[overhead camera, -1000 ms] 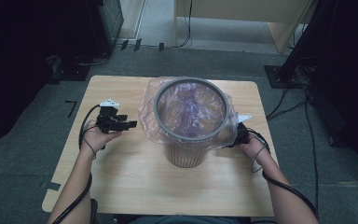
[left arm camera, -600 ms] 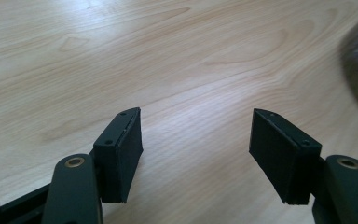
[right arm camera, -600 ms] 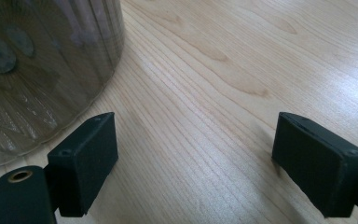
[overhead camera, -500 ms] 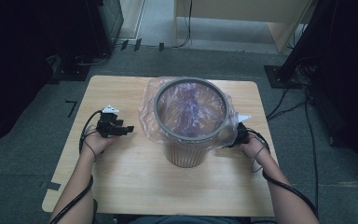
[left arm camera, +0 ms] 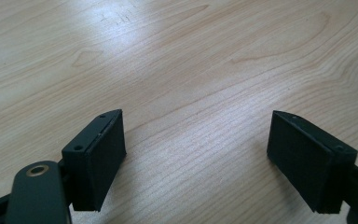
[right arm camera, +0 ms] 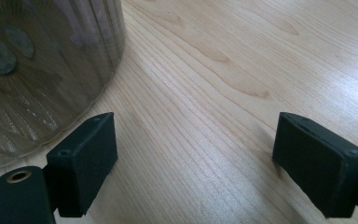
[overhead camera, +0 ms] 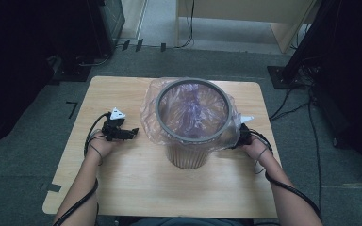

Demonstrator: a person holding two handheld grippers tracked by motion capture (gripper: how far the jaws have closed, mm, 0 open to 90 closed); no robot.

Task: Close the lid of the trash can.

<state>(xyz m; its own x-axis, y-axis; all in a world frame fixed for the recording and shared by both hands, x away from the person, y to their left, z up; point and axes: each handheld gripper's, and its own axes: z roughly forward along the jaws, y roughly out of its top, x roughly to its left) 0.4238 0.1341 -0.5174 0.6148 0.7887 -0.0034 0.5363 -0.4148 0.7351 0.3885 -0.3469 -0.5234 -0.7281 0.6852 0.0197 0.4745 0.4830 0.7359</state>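
Lowered since a second earlier, the left gripper [overhead camera: 131,133] had sunk toward the table [overhead camera: 122,188] and drawn slightly away from the bin, its jaws having just been opening; in the left gripper view they stood wide apart with nothing but bare wood grain between them. That spread and retreat read as a release, the hand apparently done tucking the liner on its side; the right gripper [right arm camera: 196,172] sat low at the opposite flank, jaws likewise apart and empty, one pad [right arm camera: 81,161] just beside the bin's ribbed wall, seemingly poised to steady or tend the plastic there. Between the two tools stood the waste bin [overhead camera: 188,153], upright near the middle of the table, nearer the right gripper than the left; a clear plastic bag [overhead camera: 151,113] lined it, folded over the grey rim [overhead camera: 192,83] and billowing loosely outward all round, faintly purple inside. Beyond the table lay grey floor [overhead camera: 28,155] and trailing cables.
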